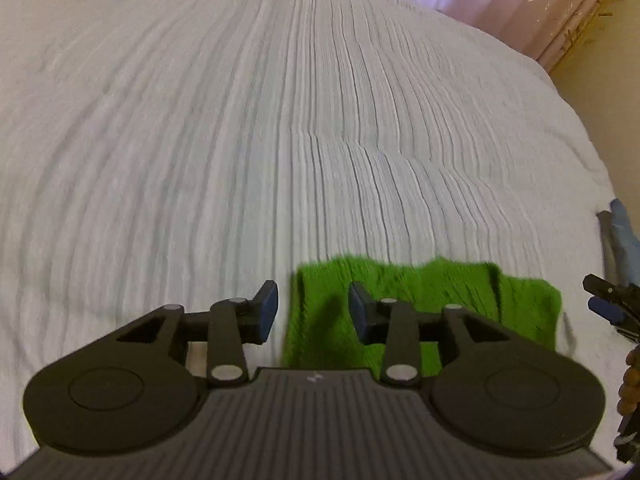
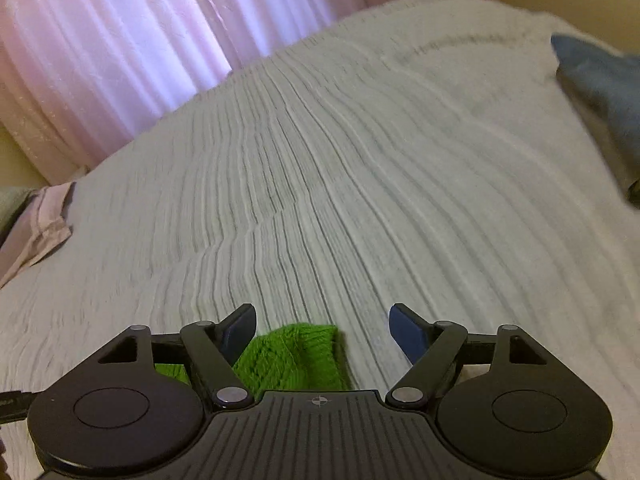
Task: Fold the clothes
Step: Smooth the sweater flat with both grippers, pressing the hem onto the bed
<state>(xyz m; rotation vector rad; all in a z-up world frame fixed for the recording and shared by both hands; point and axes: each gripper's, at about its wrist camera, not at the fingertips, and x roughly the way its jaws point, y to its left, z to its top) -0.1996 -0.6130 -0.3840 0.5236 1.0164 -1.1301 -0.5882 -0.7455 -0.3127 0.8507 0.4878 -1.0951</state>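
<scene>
Where the left wrist view looks down along its fingers, the left tool (image 1: 313, 312) stands with jaws apart and nothing between them, poised over the left edge of a green knit garment (image 1: 424, 300) lying flat on the bed (image 1: 240, 140). Knit is coarse, fuzzy, thick; judged soft, light, floppy, not slippery, so pinch an edge or corner, not the middle. Bedspread is pale, crinkled in fine ridges. The right tool (image 1: 608, 308) shows at the frame edge. Right wrist view: right tool (image 2: 323, 328) gapes wide, empty, above a rounded corner of the green knit garment (image 2: 296, 356). Blue cloth (image 2: 604, 80) and pinkish cloth (image 2: 36, 224) lie well apart; pink curtain (image 2: 120, 40) behind.
</scene>
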